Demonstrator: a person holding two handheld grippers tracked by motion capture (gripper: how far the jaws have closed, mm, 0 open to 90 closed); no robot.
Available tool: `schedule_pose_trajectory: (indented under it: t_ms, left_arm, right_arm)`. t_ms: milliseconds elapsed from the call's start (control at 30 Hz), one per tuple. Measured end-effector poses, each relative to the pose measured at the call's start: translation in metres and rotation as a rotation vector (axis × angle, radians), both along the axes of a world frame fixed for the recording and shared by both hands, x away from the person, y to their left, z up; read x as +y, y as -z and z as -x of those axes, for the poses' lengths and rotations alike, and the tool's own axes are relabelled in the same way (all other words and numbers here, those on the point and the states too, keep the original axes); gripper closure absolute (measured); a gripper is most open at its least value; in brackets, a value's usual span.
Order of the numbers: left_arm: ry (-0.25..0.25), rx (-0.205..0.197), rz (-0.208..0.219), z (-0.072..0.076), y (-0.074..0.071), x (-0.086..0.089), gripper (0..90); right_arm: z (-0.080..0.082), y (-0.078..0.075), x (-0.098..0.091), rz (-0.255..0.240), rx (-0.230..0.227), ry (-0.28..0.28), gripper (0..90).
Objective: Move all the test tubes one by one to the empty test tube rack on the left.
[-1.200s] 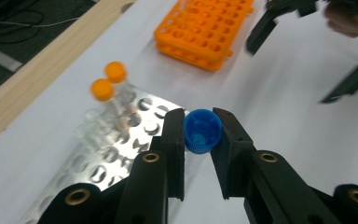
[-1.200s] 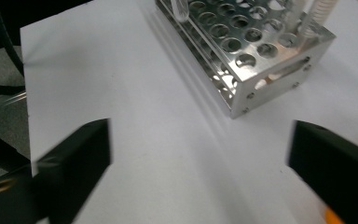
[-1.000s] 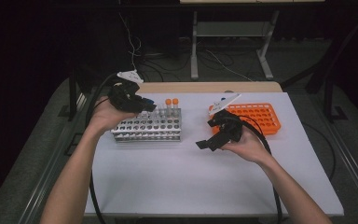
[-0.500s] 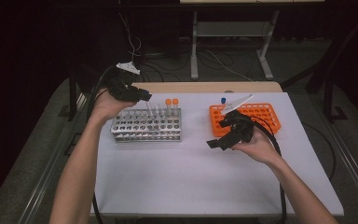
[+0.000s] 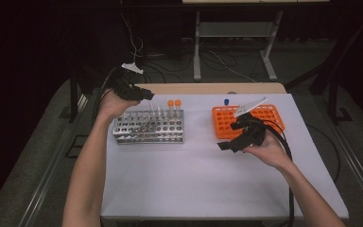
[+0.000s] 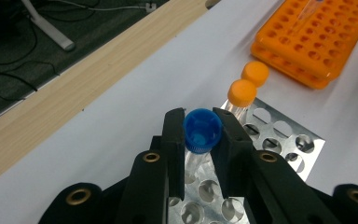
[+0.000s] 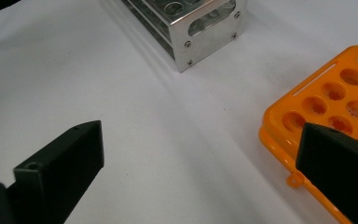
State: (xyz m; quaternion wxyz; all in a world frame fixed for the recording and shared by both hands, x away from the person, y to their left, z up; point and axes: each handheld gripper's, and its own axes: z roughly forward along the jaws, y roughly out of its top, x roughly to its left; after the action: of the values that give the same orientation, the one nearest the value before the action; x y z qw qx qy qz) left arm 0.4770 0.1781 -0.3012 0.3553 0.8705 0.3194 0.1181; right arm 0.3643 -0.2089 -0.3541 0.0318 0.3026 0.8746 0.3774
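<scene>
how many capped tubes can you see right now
4: two orange-capped tubes standing in the metal rack, one blue-capped tube held in the left gripper, another blue-capped one behind the orange rack.

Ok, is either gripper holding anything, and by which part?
The left gripper clamps a blue-capped tube by its cap, over the metal rack. The right gripper is open and holds nothing.

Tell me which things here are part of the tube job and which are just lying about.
In the job:
blue-capped tube, held in the left gripper
metal rack
orange rack
right gripper, open

Lying about:
two orange-capped tubes standing in the metal rack
floor cables
</scene>
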Motion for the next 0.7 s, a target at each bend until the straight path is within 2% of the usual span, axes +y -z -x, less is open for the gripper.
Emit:
schedule_pose_trajectory:
  t_ms: [267,633,700]
  left_arm:
    - [-0.003,0.032,-0.013,-0.004,0.017,0.000,74.6]
    - [-0.005,0.067,0.006,-0.005,0.032,0.003,74.1]
    - [-0.007,0.073,0.025,-0.004,0.034,0.005,73.7]
  right_arm:
    - [-0.004,0.005,-0.004,-0.008,0.005,0.014,0.4]
    - [-0.014,0.012,-0.007,-0.016,0.009,0.044,0.4]
    - [-0.017,0.013,-0.008,-0.018,0.002,0.057,0.4]
